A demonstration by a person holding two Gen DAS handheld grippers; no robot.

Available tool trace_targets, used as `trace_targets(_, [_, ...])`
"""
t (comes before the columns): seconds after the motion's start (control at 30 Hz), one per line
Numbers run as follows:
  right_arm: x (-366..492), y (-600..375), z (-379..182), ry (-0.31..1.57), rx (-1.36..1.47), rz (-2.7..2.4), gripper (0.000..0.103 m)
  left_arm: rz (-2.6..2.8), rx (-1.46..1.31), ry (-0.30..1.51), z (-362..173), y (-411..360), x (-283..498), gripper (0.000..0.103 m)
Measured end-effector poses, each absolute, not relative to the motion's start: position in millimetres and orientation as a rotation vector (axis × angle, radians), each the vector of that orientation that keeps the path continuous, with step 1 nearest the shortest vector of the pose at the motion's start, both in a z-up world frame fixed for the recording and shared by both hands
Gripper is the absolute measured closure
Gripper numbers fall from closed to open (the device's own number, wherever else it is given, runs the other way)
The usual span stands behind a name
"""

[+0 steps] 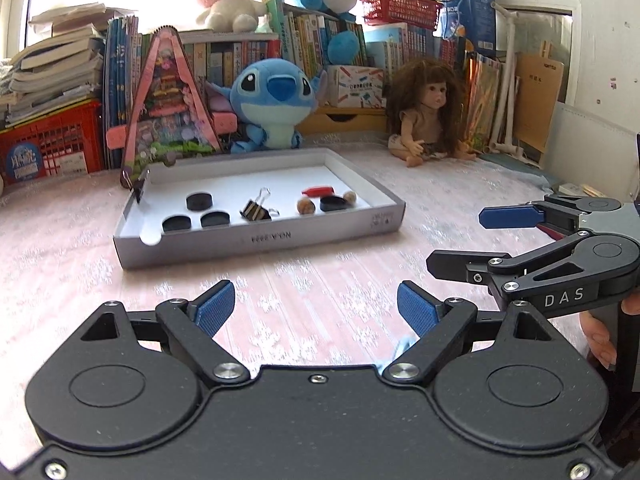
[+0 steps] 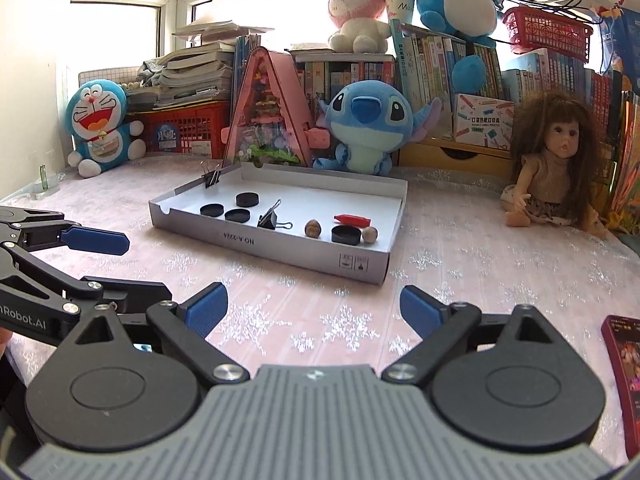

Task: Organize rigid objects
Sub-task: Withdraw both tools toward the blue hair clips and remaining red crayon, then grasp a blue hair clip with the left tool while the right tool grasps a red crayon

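A shallow grey box lid (image 1: pixel 260 240) (image 2: pixel 272 252) lies on the pink tablecloth ahead of both grippers. Inside it are several black round caps (image 1: pixel 199 202) (image 2: pixel 247 199), a black binder clip (image 1: pixel 256 210) (image 2: pixel 269 220), two brown nuts (image 1: pixel 306 206) (image 2: pixel 313 229) and a red piece (image 1: pixel 318 191) (image 2: pixel 352 220). Another binder clip (image 1: pixel 138 186) (image 2: pixel 212 178) is clipped on the lid's far left rim. My left gripper (image 1: pixel 316 308) is open and holds nothing, well short of the lid. My right gripper (image 2: pixel 314 308) is open and empty too, beside the left one (image 2: pixel 96 240).
Plush toys (image 1: pixel 272 100) (image 2: pixel 368 120), a doll (image 1: pixel 428 108) (image 2: pixel 556 160), a pink triangular toy house (image 1: pixel 168 100), red crates and rows of books line the back. A dark red box (image 2: pixel 624 376) lies at the right in the right wrist view. Bare cloth lies between grippers and lid.
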State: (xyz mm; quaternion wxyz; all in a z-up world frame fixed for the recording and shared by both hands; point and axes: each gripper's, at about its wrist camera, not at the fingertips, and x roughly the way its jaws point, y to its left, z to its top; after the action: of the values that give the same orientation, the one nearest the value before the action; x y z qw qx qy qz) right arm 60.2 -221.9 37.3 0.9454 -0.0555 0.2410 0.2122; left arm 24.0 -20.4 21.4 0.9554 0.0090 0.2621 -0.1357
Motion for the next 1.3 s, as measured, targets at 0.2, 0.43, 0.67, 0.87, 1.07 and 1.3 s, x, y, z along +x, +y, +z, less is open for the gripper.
trace_targets(0.2, [45.4,-224.8,29.7,0.497,-0.125,0.455,0.006,-0.290,0.021,0.545,14.3,-19.2,14.0,0.017])
trace_targets(0.43, [27.5,-227.9,19.7,0.516,-0.148,0.459,0.006,-0.316,0.023,0.574,5.7,-17.1,3.2,0.026])
trace_targets(0.67, [13.5,-230.0,15.8,0.535,-0.156,0.481,0.006,-0.339,0.016,0.596,1.8,-17.1,-2.7,0.045])
trace_targets(0.87, [6.3,-230.0,9.9,0.564,-0.160,0.500,0.006,-0.355,0.018,0.611,-2.1,-18.6,-6.0,0.058])
trace_targets(1.07, [2.8,-227.9,5.5,0.578,-0.180,0.499,0.006,-0.355,0.029,0.623,-5.6,-20.9,-6.2,0.076])
trace_targets(1.3, [5.5,-227.4,2.9,0.594,-0.196,0.473,0.013,-0.349,0.038,0.627,-8.8,-23.3,-4.8,0.085])
